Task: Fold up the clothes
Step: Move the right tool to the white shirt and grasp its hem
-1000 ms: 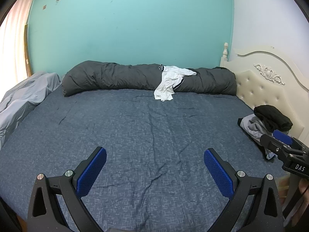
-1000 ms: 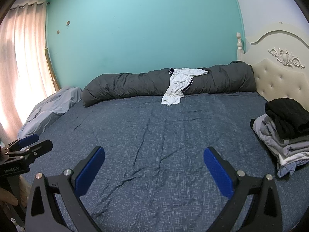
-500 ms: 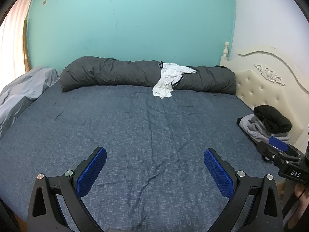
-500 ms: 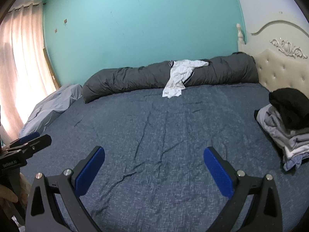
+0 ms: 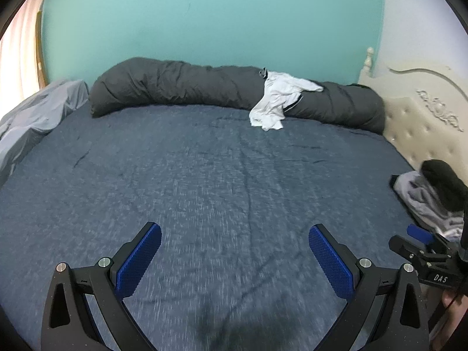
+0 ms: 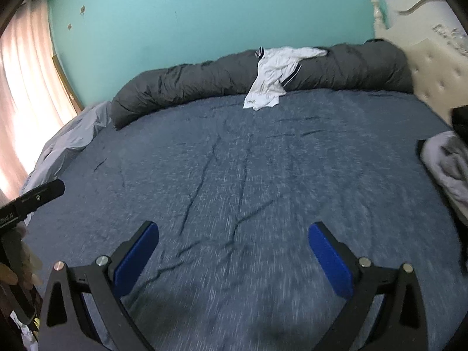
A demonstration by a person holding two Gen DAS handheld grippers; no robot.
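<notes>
White garment (image 5: 276, 103) draped over grey duvet (image 5: 181, 86); both tools spread, empty.

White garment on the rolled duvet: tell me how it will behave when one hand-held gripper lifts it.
The white garment drapes limply over the dark rolled duvet, so it is probably floppy and will hang and unfurl. It looks thin and creased, so likely light. One end trails onto the blue sheet, so it may drag there.

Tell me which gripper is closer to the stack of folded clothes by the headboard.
Right. The right gripper sits just in front of the folded stack, while the left gripper hangs over the bare middle of the bed, farther left.
</notes>
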